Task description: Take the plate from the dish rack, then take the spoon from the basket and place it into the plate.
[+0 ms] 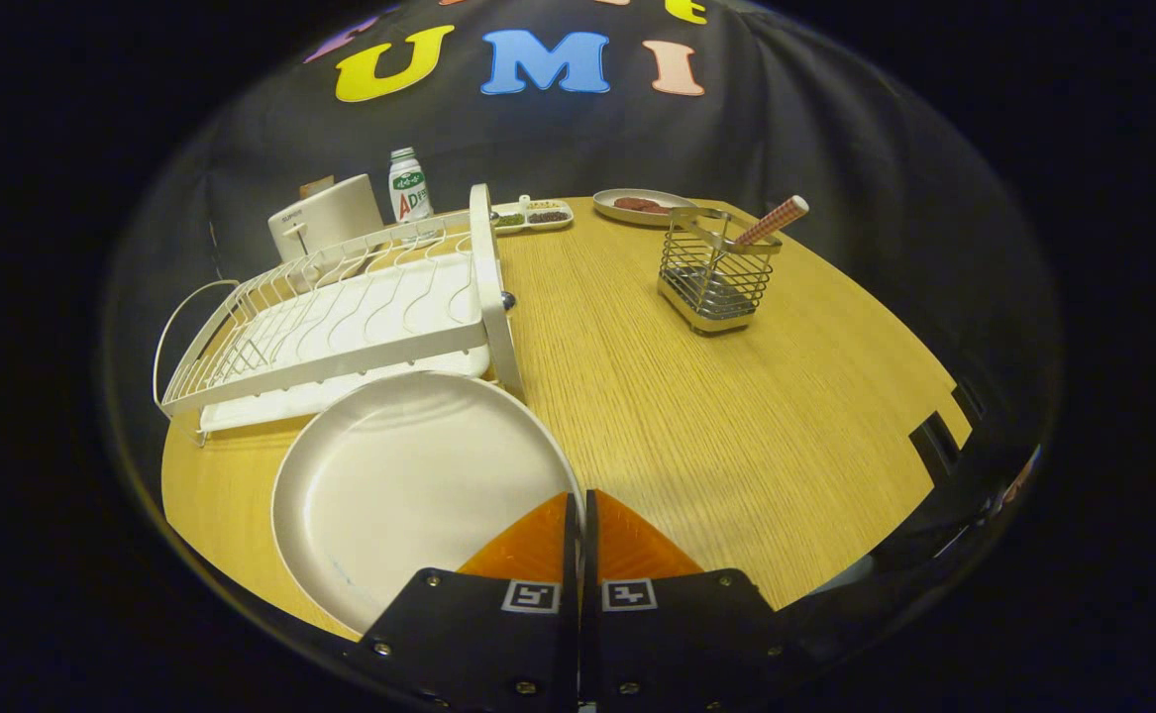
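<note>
The wooden table (736, 416) carries everything in the scene. On it, beyond and to one side of the fingers, stands the white dish rack (340, 317), and its slots look bare. The plate (409, 485) lies flat on the table right in front of the rack, its far rim at the rack's base, so I judge the first part of the task done: the plate is out of the rack and set down.

Well beyond the fingers, across open tabletop, stands the wire basket (716, 277). The spoon (774, 220) leans in it with its checked handle poking out over the top, untouched. That half of the task remains: reach the basket, grip the handle, lift the spoon out and carry it back to the plate.

The gripper (580, 510) has its two fingers pressed together with the near rim of the plate clamped between them, it seems. It needs to open before it heads to the basket.
</note>
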